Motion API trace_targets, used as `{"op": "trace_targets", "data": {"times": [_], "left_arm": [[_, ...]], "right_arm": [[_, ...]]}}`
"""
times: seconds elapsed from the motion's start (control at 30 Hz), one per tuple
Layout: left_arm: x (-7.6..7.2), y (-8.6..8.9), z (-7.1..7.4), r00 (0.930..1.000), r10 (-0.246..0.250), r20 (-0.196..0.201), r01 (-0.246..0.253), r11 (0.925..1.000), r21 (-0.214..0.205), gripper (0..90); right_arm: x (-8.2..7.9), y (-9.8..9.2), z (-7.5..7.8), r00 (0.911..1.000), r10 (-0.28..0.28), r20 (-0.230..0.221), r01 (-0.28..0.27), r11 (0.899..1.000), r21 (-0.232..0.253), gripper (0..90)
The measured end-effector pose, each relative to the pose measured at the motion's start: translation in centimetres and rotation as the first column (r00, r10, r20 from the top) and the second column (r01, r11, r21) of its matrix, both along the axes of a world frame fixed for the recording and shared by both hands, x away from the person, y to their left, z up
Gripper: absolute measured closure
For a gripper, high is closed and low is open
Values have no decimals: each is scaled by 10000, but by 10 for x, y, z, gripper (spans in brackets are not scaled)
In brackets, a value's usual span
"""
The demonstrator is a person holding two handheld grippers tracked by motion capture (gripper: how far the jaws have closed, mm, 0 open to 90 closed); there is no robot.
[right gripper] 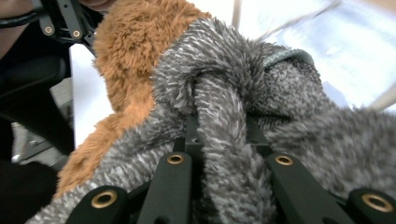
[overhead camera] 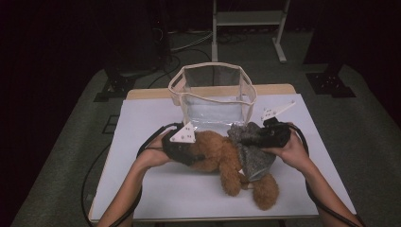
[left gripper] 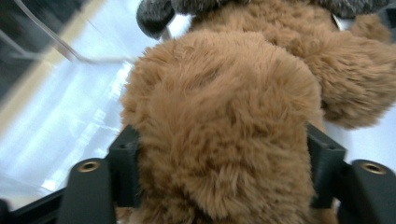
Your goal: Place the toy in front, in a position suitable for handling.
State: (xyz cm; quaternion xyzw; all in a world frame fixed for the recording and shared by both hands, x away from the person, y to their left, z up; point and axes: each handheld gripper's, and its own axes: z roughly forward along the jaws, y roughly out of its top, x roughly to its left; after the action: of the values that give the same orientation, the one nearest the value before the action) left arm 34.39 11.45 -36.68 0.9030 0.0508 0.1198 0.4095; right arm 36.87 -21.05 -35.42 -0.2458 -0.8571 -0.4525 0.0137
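On the white counter (overhead camera: 142, 189), just near of the clear bag (overhead camera: 213, 90), the plush toy (overhead camera: 222, 156) is lying crosswise, the left claw (left gripper: 219, 154) clamping its brown head end while the right claw (right gripper: 224, 140) is pinching its grey garment (overhead camera: 250, 151), both equally close.

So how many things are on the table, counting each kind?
Brown teddy bears: 1
Grey fuzzy garments on the bear: 1
Clear bags with cream trim: 1
Grippers: 2, the left gripper and the right gripper
Total: 5
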Motion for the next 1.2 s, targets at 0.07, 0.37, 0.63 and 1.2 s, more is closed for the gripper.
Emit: {"op": "trace_targets", "data": {"times": [0.07,0.37,0.63,1.2], "left_arm": [[-5,6,-14,9984,-206,-532,205,9998,-25,221],[0,5,-25,9871,-420,-1546,326,9975,-631,37],[-5,9,-25,9931,-464,-1078,413,9979,-489,243],[5,-8,-15,9993,24,-381,-29,9999,-117,326]], "right_arm": [[-7,1,-12,9996,182,-230,-176,9995,272,774],[-31,15,-5,9972,650,367,-630,9966,-533,774],[-17,7,17,9977,278,621,-233,9972,-709,771],[-23,-9,-6,9999,-132,108,136,9992,-379,774]]}}
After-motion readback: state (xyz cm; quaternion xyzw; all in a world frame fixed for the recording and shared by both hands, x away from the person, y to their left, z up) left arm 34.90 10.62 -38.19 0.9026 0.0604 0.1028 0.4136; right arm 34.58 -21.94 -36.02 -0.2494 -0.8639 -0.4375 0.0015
